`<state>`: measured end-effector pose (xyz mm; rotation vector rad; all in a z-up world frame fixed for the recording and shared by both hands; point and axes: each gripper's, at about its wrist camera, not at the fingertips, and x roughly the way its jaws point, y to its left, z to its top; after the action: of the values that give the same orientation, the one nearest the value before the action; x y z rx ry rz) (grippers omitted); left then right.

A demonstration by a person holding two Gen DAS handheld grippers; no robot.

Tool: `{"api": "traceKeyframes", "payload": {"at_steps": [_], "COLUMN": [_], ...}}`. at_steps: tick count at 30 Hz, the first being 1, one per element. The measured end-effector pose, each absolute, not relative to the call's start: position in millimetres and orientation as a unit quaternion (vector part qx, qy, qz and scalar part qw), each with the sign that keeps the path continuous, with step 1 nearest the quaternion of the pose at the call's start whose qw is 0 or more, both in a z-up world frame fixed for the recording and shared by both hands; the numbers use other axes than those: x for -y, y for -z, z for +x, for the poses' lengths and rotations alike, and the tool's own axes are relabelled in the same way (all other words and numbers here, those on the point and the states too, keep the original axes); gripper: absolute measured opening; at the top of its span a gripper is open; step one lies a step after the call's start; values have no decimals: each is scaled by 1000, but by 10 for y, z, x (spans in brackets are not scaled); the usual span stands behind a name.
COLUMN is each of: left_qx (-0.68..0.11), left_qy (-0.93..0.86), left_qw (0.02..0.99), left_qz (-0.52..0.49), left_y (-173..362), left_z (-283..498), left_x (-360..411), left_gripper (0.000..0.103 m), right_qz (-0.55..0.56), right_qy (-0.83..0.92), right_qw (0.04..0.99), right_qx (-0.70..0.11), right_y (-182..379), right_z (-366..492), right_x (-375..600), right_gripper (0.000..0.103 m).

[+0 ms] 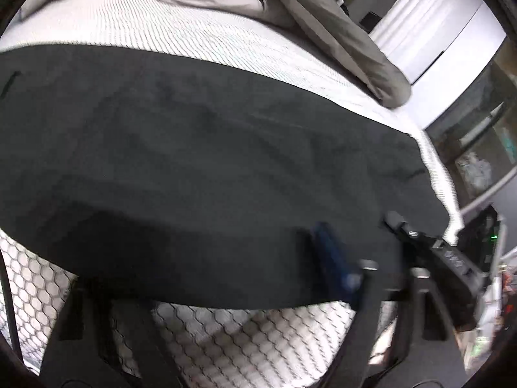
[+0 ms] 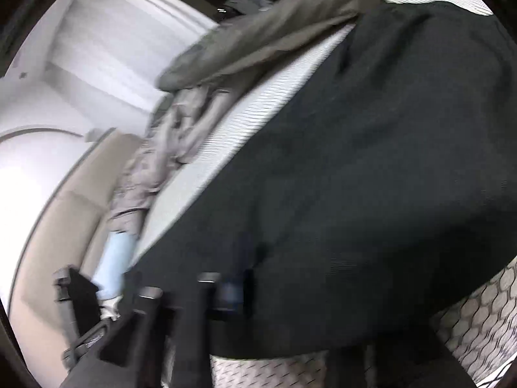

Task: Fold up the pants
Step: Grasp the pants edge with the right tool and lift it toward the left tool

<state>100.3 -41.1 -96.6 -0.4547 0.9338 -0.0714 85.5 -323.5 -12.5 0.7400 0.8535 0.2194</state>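
Pants (image 1: 200,168) lie flat across mattress (image 1: 135,22), near edge overhanging side panel. Look like broad dark slab, likely 1 fold done; further folds left, judging by width. Left gripper (image 1: 381,258) and right gripper (image 2: 181,291) at hem; blurred, cannot tell if clamped on cloth. Grey bedding (image 1: 339,32) behind.

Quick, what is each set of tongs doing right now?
Left tongs: over the dark pants, open or shut cannot be told.
Right tongs: at the pants' edge, blurred, cannot be told.
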Motion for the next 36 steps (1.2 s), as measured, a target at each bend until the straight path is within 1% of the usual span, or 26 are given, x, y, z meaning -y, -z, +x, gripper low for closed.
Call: {"api": "traceKeyframes", "payload": {"at_steps": [1, 2, 3, 4, 6, 10, 12, 14, 15, 17, 19, 20, 21, 22, 26, 30, 33, 35, 36], "left_qx": [-448, -447, -444, -443, -448, -450, -449, -448, -449, -453, -450, -446, -445, -448, -454, -450, -448, -447, -445], "left_qy": [22, 20, 22, 31, 48, 57, 56, 53, 50, 67, 86, 96, 107, 113, 126, 138, 145, 136, 126], "left_qw": [870, 869, 868, 863, 854, 851, 852, 851, 849, 843, 841, 841, 841, 840, 838, 843, 845, 850, 855], "left_qz": [-206, -210, -221, -239, -261, -266, -263, -269, -274, -284, -289, -290, -288, -286, -273, -260, -253, -242, -234], "left_y": [985, 1004, 1013, 1022, 1049, 1081, 1086, 1084, 1082, 1060, 1024, 1003, 987, 975, 991, 986, 989, 1002, 1008], "left_z": [1002, 988, 972, 954, 946, 926, 909, 877, 886, 868, 851, 839, 848, 861, 942, 971, 1010, 1028, 1027], "left_x": [407, 374, 309, 226, 95, 6, -27, -49, -61, -32, 23, 59, 134, 202, 528, 811, 1041, 1181, 1224], "left_gripper": [35, 29, 21, 17, 15, 15, 15, 15, 17, 28, 53, 59, 71, 77, 78, 78, 77, 70, 58], "right_qz": [359, 360, 356, 350, 353, 391, 390, 410, 428, 435, 426, 424, 424, 432, 461, 476, 431, 410, 412], "right_qy": [-98, -93, -79, -58, -23, 34, 71, 73, 63, 54, 31, 21, 12, 2, -23, -104, -137, -135, -131], "right_qw": [836, 838, 845, 852, 856, 842, 845, 832, 821, 819, 821, 822, 821, 816, 803, 779, 789, 803, 805], "right_qx": [-402, -400, -392, -384, -377, -369, -359, -366, -373, -370, -378, -380, -382, -385, -377, -395, -415, -411, -406], "right_y": [122, 108, 74, 42, 5, -78, -143, -92, -49, -61, -95, -83, -69, -53, 42, 133, 147, 143, 146], "right_z": [853, 863, 830, 813, 795, 844, 894, 955, 978, 971, 995, 990, 941, 913, 609, 392, 439, 513, 532], "right_x": [3302, 3324, 3419, 3539, 3815, 4568, 4907, 5141, 5189, 5145, 5017, 4947, 4939, 4891, 4653, 4183, 3773, 3587, 3556], "right_gripper": [12, 12, 12, 12, 12, 12, 12, 12, 13, 14, 23, 24, 26, 28, 30, 30, 30, 30, 30]}}
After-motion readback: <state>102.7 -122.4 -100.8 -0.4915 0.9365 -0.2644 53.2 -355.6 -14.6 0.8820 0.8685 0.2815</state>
